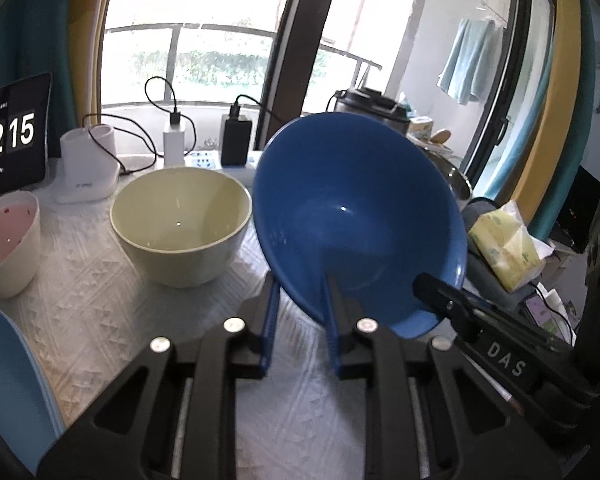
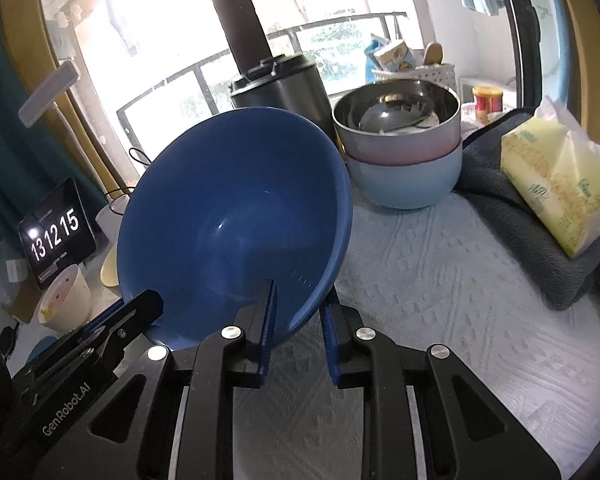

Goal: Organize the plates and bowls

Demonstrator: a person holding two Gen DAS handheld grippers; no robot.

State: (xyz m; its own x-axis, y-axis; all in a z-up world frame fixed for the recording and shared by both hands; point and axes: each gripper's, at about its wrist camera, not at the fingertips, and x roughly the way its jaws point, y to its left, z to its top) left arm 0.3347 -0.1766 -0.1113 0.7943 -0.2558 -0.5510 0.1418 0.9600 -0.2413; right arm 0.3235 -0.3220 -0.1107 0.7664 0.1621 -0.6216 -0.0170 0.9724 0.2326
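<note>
A dark blue bowl (image 1: 352, 208) is tilted up above the white tablecloth, held by both grippers at its near rim. My left gripper (image 1: 302, 284) is shut on the rim, one finger outside the wall and one inside. In the right wrist view the same blue bowl (image 2: 228, 216) is clamped by my right gripper (image 2: 298, 300), again with one finger on each side of the wall. A cream bowl (image 1: 180, 216) stands just left of it, and a white bowl with red dots (image 1: 6, 236) is further left.
A steel-lined pink bowl (image 2: 396, 116) sits nested in a light blue bowl (image 2: 404, 176) at the back. A tissue pack (image 2: 556, 184) lies on a grey towel (image 2: 520, 220) at right. A clock screen (image 1: 12, 140), chargers (image 1: 236, 140) and a dark pot (image 2: 280, 80) line the window side. A light blue plate (image 1: 8, 380) is at near left.
</note>
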